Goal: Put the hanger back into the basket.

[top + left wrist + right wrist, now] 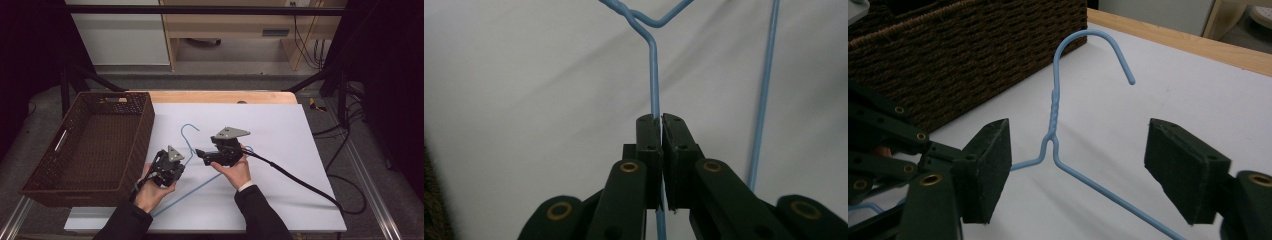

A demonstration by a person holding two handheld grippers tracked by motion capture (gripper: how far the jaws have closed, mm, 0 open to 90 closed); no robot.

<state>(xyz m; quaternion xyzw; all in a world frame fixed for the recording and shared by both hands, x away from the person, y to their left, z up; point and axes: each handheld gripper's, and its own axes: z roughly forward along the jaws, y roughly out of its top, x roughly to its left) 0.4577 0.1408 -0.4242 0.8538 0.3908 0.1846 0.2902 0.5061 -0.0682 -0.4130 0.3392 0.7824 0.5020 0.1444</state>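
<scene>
A light blue wire hanger (189,136) lies on the white board (280,130), its hook pointing toward the basket. My left gripper (180,162) is shut on one sloping arm of the hanger (654,75), just below the twisted neck; the wire runs between the closed pads (648,131). My right gripper (200,154) comes in from the right, jaws wide open. In the right gripper view the hanger neck (1054,111) sits ahead between the two pads (990,170), untouched, and the left gripper (883,145) shows at the left edge.
A dark brown woven basket (145,125) stands on the left, close beside the hanger's hook, and it is empty. The wooden table edge (220,96) runs along the back. A black cable (300,182) trails right from the right gripper.
</scene>
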